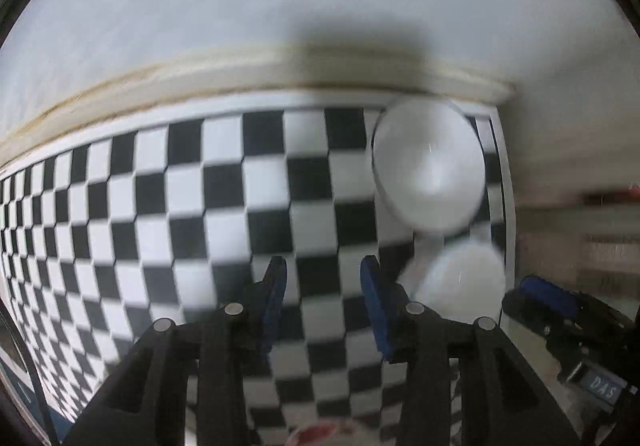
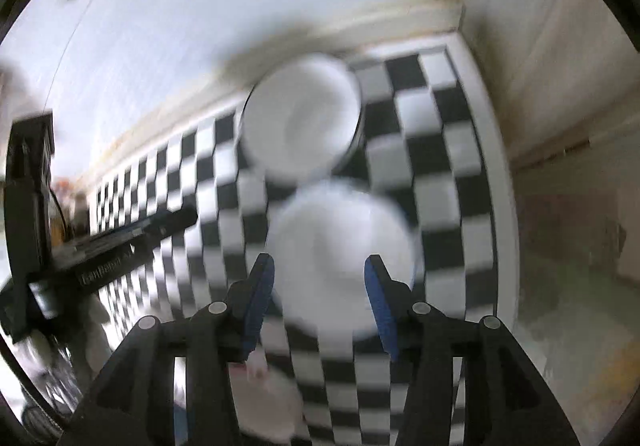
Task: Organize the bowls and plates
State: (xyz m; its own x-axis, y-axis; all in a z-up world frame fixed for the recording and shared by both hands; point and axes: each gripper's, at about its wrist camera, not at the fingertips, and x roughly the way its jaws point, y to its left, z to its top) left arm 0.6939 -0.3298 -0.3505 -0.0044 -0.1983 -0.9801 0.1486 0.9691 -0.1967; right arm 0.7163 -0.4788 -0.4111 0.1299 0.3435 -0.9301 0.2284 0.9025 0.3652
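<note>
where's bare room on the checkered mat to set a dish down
The widest bare patch of the checkered mat runs left of the far white bowl, between the wall trim and the left gripper. The right end is crowded: the near white dish sits just before the bowl, under the right gripper, whose jaws are open.

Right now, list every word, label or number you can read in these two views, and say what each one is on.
"DAS": white letters on a grey label on the other claw's body, at the lower right of the left wrist view; it may continue out of sight.
Unreadable: white lettering on the black device at the left of the right wrist view, upside down and blurred.
Nothing else bears text.
</note>
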